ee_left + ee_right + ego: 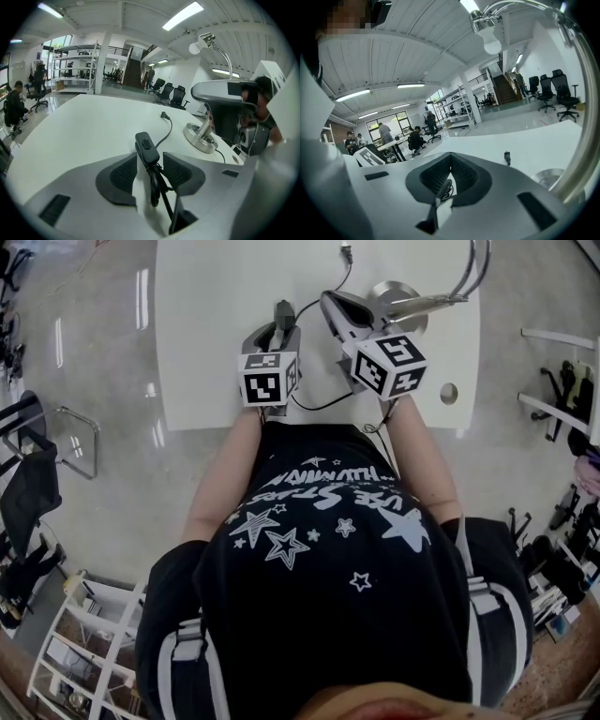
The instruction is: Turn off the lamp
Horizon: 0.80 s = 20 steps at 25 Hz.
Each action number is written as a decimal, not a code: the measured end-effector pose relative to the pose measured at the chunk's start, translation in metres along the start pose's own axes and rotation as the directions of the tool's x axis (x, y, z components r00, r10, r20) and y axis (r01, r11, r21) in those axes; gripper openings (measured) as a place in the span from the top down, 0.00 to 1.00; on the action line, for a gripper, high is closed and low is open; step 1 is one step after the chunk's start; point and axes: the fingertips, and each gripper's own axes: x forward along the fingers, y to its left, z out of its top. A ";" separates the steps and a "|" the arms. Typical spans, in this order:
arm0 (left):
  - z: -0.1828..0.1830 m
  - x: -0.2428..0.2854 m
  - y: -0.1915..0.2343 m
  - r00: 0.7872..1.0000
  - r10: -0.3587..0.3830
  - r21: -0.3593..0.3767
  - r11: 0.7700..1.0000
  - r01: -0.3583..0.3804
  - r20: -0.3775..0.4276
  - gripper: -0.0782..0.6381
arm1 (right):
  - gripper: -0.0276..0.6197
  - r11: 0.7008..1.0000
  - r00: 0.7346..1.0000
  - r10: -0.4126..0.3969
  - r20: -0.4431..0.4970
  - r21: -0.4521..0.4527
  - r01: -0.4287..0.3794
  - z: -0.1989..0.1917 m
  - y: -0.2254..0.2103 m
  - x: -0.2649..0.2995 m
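Black switch [147, 151] on the cord [166, 129] is seen between the wide-open jaws of the left gripper [150, 159], near the lamp [200, 137] base. The jaws of the right gripper [449, 164] are closed together. The rocker [146, 142] is best pressed squarely while the switch body is steadied.
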 end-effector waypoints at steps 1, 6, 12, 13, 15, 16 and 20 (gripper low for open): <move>0.000 0.001 0.000 1.000 0.002 0.002 1.000 -0.002 -0.002 0.66 | 0.95 1.000 1.000 0.001 -0.002 0.000 -0.001 0.000 0.000 0.001; -0.001 0.004 -0.005 1.000 0.011 0.006 1.000 -0.011 -0.003 0.66 | 0.95 1.000 1.000 0.007 -0.015 0.000 -0.007 -0.005 -0.003 0.002; -0.001 0.004 -0.004 1.000 -0.010 0.020 1.000 0.010 -0.015 0.66 | 0.95 1.000 1.000 0.010 -0.027 -0.006 -0.010 -0.008 0.000 0.009; -0.002 0.004 -0.003 1.000 -0.016 0.017 1.000 0.016 -0.019 0.66 | 0.95 1.000 1.000 0.010 -0.029 -0.007 -0.010 -0.008 0.000 0.010; -0.003 0.005 -0.001 0.999 -0.021 0.010 1.000 0.021 -0.026 0.67 | 0.95 1.000 0.999 0.010 -0.033 -0.007 -0.011 -0.009 -0.002 0.011; -0.003 0.005 0.000 0.999 -0.021 0.008 1.000 0.022 -0.029 0.69 | 0.95 1.000 0.999 0.012 -0.037 -0.007 -0.012 -0.010 -0.003 0.012; -0.002 0.006 0.001 0.999 -0.031 0.016 0.999 0.031 -0.038 0.70 | 0.95 0.999 0.996 0.041 -0.073 -0.024 -0.042 -0.017 -0.003 0.018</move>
